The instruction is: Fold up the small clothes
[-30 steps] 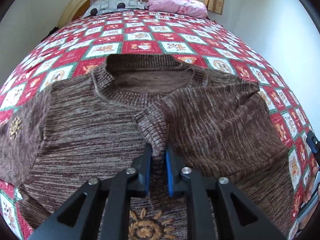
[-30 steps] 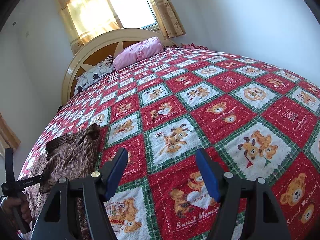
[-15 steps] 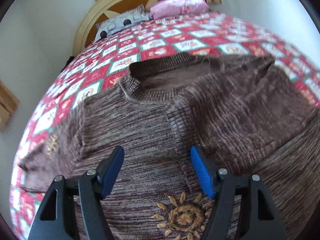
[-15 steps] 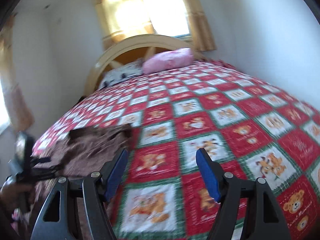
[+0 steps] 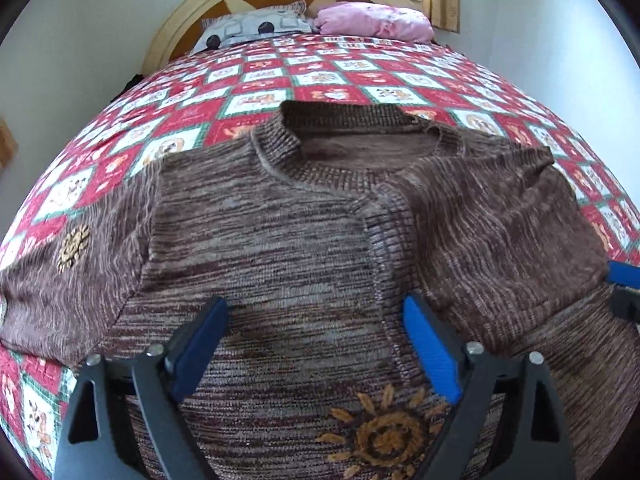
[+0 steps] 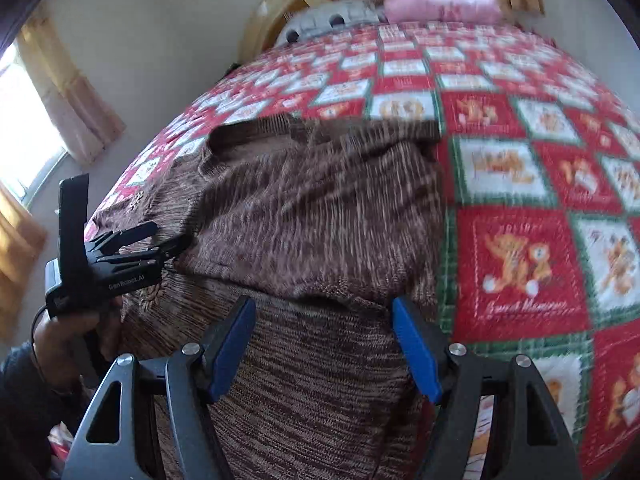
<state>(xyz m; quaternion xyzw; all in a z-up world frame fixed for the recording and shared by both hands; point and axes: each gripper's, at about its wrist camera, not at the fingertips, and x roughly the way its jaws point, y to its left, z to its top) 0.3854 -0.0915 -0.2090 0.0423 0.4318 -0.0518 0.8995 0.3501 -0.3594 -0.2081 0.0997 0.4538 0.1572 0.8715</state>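
Observation:
A small brown knit sweater [image 5: 304, 248] lies front up on the bed, neck towards the headboard. Its right sleeve [image 5: 492, 236] is folded across the chest, its left sleeve [image 5: 68, 272] lies out flat. A sun motif [image 5: 388, 436] is stitched low on the front. My left gripper [image 5: 316, 344] is open and empty just above the chest. My right gripper [image 6: 324, 344] is open and empty over the sweater's right side [image 6: 320, 216]. The left gripper also shows in the right wrist view [image 6: 160, 240].
A red and white patchwork quilt [image 5: 360, 76] covers the bed. A grey spotted pillow [image 5: 252, 30] and a pink pillow [image 5: 372, 20] lie against the cream headboard [image 5: 192, 12]. White walls stand close on both sides, with curtained windows [image 6: 48, 92].
My left gripper has let go of the folded sleeve's cuff, opened wide and drawn back. My right gripper has swung left from the bare quilt to over the sweater.

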